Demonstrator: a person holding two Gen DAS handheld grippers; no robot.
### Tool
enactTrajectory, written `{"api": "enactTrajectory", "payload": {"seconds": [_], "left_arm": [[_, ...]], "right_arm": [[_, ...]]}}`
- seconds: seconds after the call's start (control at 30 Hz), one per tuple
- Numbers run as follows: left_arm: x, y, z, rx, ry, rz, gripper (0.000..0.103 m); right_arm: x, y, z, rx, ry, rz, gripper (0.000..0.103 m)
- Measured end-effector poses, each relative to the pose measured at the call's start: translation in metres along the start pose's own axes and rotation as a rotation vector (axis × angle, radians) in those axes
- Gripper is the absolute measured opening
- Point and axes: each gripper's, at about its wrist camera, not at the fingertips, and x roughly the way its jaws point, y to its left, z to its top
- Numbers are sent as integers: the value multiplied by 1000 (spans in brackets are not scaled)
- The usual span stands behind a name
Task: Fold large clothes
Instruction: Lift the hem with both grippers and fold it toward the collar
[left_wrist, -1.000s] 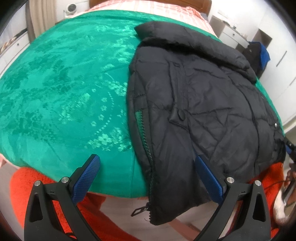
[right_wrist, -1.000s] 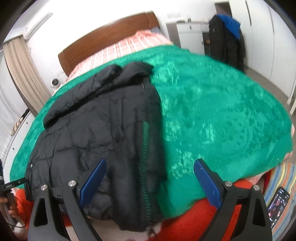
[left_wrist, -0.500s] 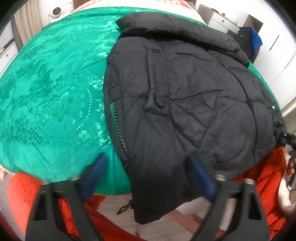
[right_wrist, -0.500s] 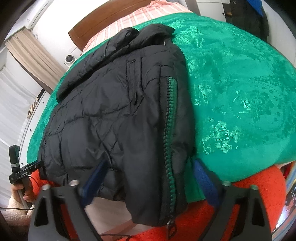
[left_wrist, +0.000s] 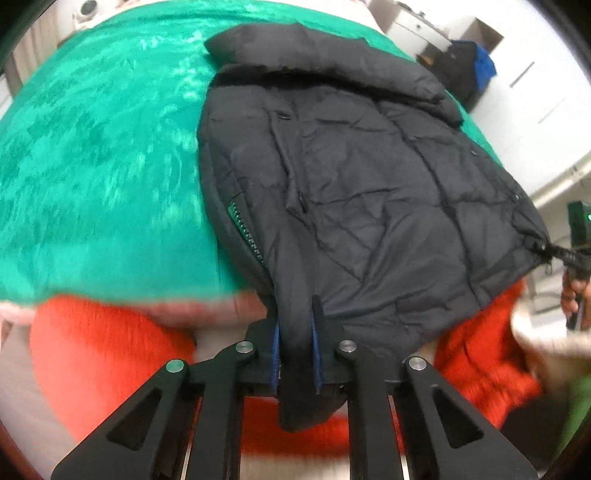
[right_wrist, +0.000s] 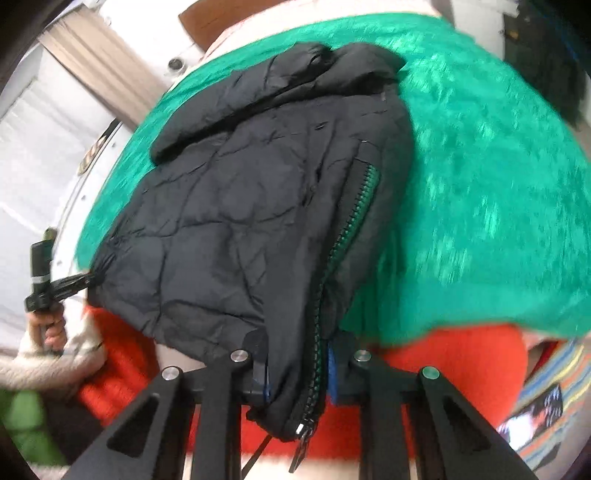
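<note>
Black puffy jacket (left_wrist: 354, 177) lies on the green bed cover (left_wrist: 96, 177), stretching away from both claws. A second ago both were wide open; now the left claw (left_wrist: 295, 354) pinches its hem and the right claw (right_wrist: 297, 365) is closing on the zipper corner, ready to fold.

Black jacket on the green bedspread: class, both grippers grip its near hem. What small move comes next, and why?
Probably lift the hem and carry it toward the collar. The left gripper and right gripper, its jaws closing, pinch the black jacket at its bottom corners, which overhang the green bedspread, while the body lies flat and unfolded.
</note>
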Motion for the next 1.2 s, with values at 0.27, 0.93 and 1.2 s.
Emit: {"api": "enactTrajectory", "payload": {"seconds": [0.27,0.93,1.2], "left_arm": [[-94,12,35,-91,-195,-195,11],[-5,100,267,-299,-394,20,92],[42,54,281,-28,-274,7,92]], "right_arm": [[-74,9,38,89,-171,271,20],[33,-57,268,180,-351,209,103],[63,-30,298,-118,-190,-159,102]]}}
